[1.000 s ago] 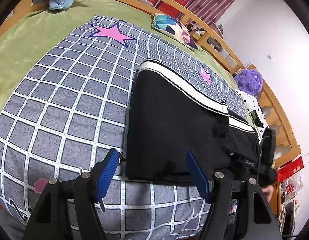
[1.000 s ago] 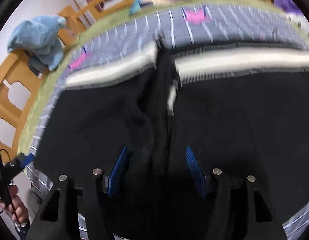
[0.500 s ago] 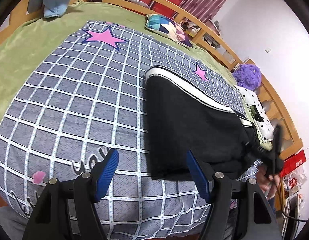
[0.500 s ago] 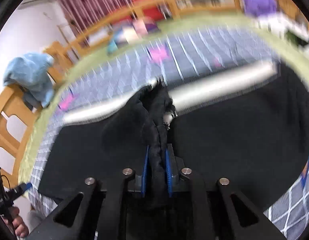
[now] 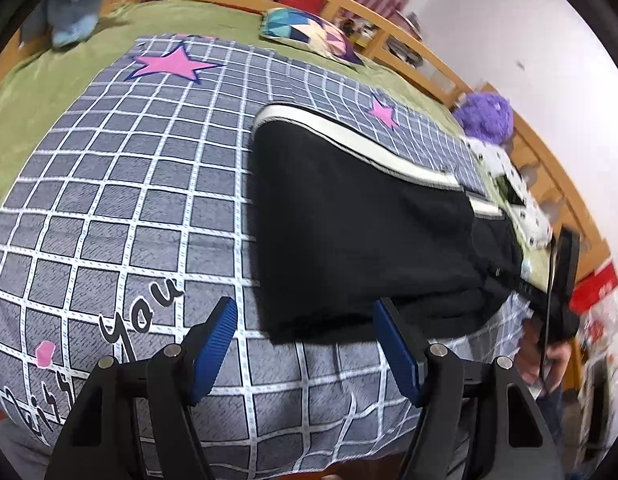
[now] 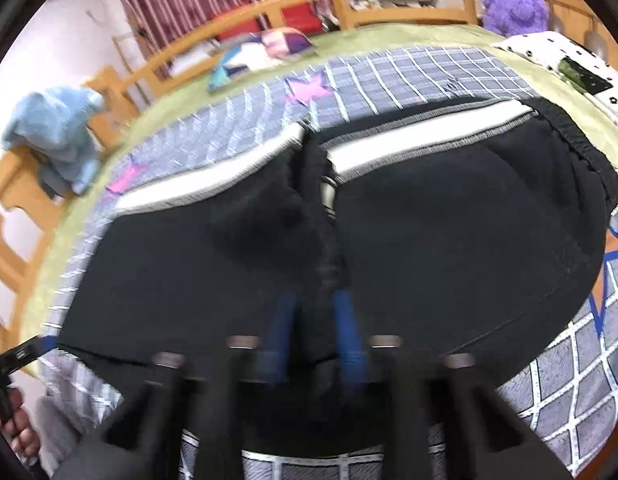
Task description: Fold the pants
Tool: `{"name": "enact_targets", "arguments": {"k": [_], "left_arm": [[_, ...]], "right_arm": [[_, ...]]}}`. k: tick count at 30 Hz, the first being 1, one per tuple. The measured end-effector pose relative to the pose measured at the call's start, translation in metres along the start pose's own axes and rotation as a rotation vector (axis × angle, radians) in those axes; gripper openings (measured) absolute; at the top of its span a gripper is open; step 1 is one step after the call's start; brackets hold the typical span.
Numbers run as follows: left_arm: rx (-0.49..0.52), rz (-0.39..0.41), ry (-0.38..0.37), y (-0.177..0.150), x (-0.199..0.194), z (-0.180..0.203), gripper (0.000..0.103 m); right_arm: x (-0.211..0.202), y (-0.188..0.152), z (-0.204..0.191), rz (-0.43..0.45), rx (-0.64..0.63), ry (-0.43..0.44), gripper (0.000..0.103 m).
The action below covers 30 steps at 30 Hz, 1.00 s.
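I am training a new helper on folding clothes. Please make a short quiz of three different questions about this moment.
1. True or false: the left gripper holds the black pants.
2. What do the jaws of the right gripper pinch?
A. the grid quilt
B. a bunched fold of the pants
C. the blue cloth
3. Fill in: the toy by the bed rail is ____ in colour.

Key: 1 false, its jaws are open above the grid quilt; 2 B; 3 purple.

A bed [image 5: 37, 92] carries a checked quilt [image 5: 121, 208], black pants [image 5: 349, 232] atop.
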<state>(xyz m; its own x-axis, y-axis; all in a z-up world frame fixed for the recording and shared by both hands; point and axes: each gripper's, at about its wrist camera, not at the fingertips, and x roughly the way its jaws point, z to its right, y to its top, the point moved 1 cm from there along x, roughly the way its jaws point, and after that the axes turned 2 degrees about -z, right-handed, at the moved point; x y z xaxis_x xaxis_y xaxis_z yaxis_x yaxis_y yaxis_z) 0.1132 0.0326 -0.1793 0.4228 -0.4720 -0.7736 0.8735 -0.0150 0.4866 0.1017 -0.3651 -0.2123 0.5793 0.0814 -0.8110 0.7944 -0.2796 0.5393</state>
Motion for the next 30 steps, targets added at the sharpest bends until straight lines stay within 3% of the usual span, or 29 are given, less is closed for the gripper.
{"name": "enact_targets", "arguments": {"k": [1, 5, 8, 11, 12, 14, 15, 18, 21, 24, 27, 30], "left_arm": [[0.023, -0.001, 0.009, -0.003, 0.0, 0.003, 0.068], [0.089, -0.037, 0.107, -0.013, 0.011, 0.006, 0.068], [0.078, -0.016, 0.118, -0.014, 0.018, 0.006, 0.067], [0.092, -0.006, 0.14, -0.011, 0.031, 0.013, 0.065], [0.106, -0.002, 0.154, -0.01, 0.037, 0.018, 0.062], [0.122, 0.012, 0.174, -0.008, 0.043, 0.023, 0.039], [0.132, 0.029, 0.238, -0.008, 0.043, 0.022, 0.014], [0.137, 0.09, 0.255, -0.008, 0.026, 0.006, 0.01], [0.11, 0.059, 0.211, -0.014, 0.023, -0.011, 0.012], [0.135, 0.036, 0.237, -0.021, 0.023, -0.006, 0.015], [0.185, 0.036, 0.264, -0.028, 0.007, 0.0, 0.027], [0.173, 0.07, 0.225, -0.028, -0.013, -0.003, 0.037]], "right_arm": [[-0.004, 0.0, 0.002, 0.004, -0.007, 0.014, 0.009], [-0.035, -0.009, 0.034, 0.051, 0.117, 0.245, 0.008], [-0.021, -0.023, 0.04, -0.021, 0.135, 0.228, 0.009], [-0.01, -0.032, 0.042, -0.03, 0.155, 0.208, 0.01], [-0.011, -0.031, 0.043, -0.025, 0.17, 0.214, 0.011], [-0.011, -0.027, 0.042, -0.023, 0.191, 0.217, 0.015], [-0.01, -0.025, 0.041, -0.022, 0.19, 0.211, 0.016], [-0.001, -0.022, 0.035, -0.033, 0.148, 0.162, 0.016], [0.001, -0.023, 0.034, -0.043, 0.133, 0.169, 0.018], [-0.001, -0.025, 0.032, -0.052, 0.116, 0.153, 0.02], [-0.01, -0.021, 0.032, -0.061, 0.094, 0.158, 0.02], [-0.026, -0.016, 0.032, -0.023, 0.086, 0.176, 0.021]]}}
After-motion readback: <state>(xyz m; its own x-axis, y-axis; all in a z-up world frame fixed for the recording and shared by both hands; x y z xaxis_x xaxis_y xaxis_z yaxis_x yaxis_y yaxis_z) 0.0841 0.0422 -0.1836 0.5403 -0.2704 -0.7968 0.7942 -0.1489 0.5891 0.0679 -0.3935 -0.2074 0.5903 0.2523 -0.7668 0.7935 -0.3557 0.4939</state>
